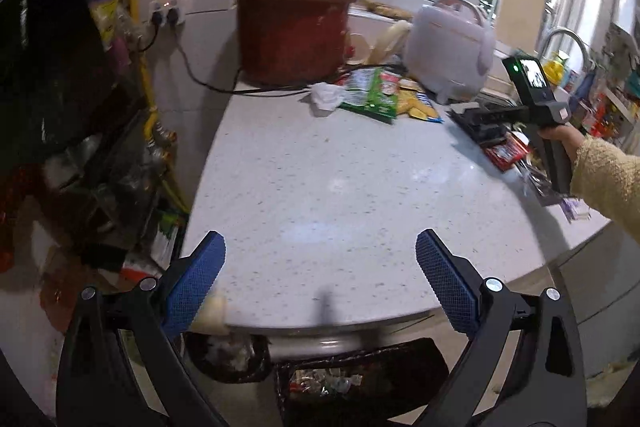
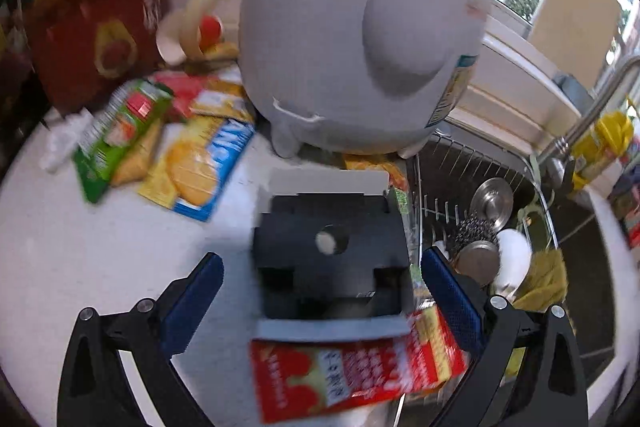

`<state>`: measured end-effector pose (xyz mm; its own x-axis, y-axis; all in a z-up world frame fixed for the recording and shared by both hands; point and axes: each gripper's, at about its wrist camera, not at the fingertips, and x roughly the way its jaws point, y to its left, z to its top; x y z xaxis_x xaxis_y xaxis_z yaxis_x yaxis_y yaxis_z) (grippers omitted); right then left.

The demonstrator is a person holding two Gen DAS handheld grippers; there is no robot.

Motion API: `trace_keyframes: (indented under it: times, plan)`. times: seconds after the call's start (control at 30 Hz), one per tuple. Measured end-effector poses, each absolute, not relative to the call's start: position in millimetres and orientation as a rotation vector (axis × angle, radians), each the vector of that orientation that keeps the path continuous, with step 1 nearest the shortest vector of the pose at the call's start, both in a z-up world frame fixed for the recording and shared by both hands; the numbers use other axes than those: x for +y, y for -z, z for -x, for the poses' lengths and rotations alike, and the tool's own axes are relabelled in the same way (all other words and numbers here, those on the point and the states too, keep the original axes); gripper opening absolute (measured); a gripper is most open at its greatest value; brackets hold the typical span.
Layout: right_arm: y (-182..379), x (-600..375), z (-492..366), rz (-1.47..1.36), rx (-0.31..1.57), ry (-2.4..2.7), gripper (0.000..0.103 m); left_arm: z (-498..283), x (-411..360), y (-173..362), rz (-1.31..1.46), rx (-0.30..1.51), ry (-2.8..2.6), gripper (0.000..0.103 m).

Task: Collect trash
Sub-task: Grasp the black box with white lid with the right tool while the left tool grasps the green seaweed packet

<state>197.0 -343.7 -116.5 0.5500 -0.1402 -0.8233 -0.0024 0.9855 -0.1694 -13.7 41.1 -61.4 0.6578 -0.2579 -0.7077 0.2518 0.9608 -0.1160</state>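
The desk [image 1: 328, 187] is white with little specks, and most of its front half is bare. At the back left corner stands a big red pot [image 1: 292, 27] with its lid on, and a black cord [image 1: 208, 83] runs from the wall plug to it. Beside the pot, toward the back right, sits a white cooker [image 2: 360, 39]. The trash lies in front of these two, near the back edge: a crumpled white tissue [image 1: 326, 97], a green wrapper [image 2: 120, 131] with red on it, and a yellow and blue packet [image 2: 200, 163] with round biscuits drawn on it, all touching or overlapping. Nearer the right edge lies a flat black box [image 2: 332, 251] with a round hole in the top, and a red packet [image 2: 352, 371] with white writing lies against its near side. Just past the right edge is the sink [image 2: 576, 227], with a wire rack, metal bowls and a yellow cloth in it. Below the front edge of the desk are dark bins [image 1: 360, 379] with scraps in them. The left gripper [image 1: 320, 275] hangs over the bare front part, its blue jaws wide apart with nothing in them. The right gripper [image 2: 320, 291] is over the black box, its jaws also spread wide on either side of the box without pressing on it. A hand [image 1: 560, 139] in a yellow sleeve holds it.
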Motion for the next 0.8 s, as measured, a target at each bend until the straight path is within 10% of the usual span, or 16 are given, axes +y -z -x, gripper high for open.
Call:
trace_keyframes:
  times: [0.33, 0.43, 0.53, 0.8]
  plan:
    - [142.3, -348.9, -226.0, 0.145, 1.059, 0.091, 0.099, 2.1, 40.7, 67.8, 0.003, 0.824, 0.275, 0.094]
    - [139.3, -343.1, -225.1, 0.178, 1.040, 0.077, 0.086, -2.0, 36.3, 68.0, 0.007, 0.821, 0.291, 0.094]
    - [121.7, -348.1, -220.5, 0.112, 0.991, 0.019, 0.046, -8.7, 27.8, 66.5, -0.004, 0.810, 0.317, 0.094]
    - [100.4, -347.4, -199.4, 0.085, 0.939, -0.016, 0.043, -39.8, -2.8, 56.9, -0.029, 0.749, 0.385, 0.094]
